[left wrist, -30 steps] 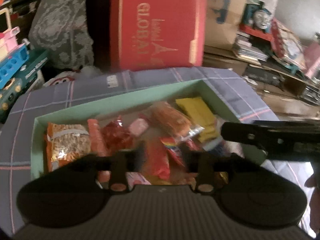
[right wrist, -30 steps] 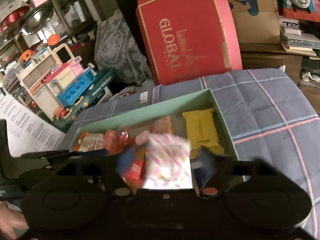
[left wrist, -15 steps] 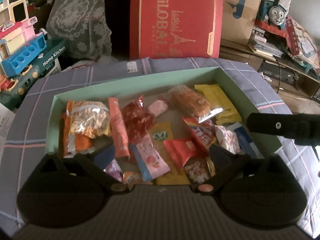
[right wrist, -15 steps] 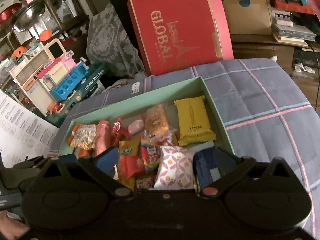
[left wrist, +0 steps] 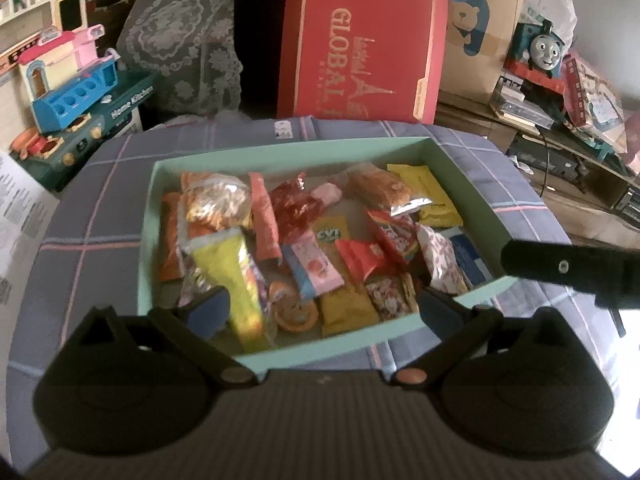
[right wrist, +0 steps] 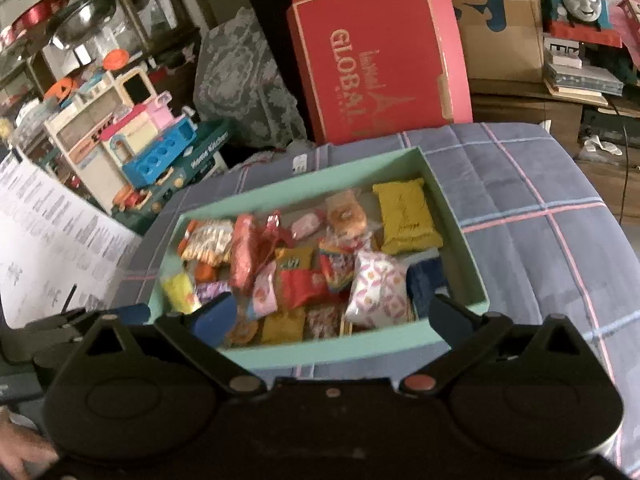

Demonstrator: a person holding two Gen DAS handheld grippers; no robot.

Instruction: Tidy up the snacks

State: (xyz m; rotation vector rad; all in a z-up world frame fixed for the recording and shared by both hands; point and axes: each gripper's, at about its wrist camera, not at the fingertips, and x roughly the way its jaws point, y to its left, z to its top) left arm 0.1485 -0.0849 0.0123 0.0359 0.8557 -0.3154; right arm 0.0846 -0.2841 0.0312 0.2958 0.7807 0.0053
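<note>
A mint-green box on a plaid grey-blue cloth holds several snack packets. It also shows in the right wrist view. My left gripper is open and empty above the box's near edge. A yellow-green packet lies blurred in the box just past its left finger. My right gripper is open and empty over the near wall. A white-and-pink packet lies in the box ahead of it. The right gripper's finger crosses the right side of the left wrist view.
A red GLOBAL box stands behind the cloth. A toy kitchen set is at the left, printed sheets at the near left. Shelves with a toy train stand at the right. The cloth stretches right of the box.
Both grippers have opened and pulled back from the box. The right let go of the white-and-pink packet, which now lies in the box. A yellow-green packet has appeared under the left gripper.
</note>
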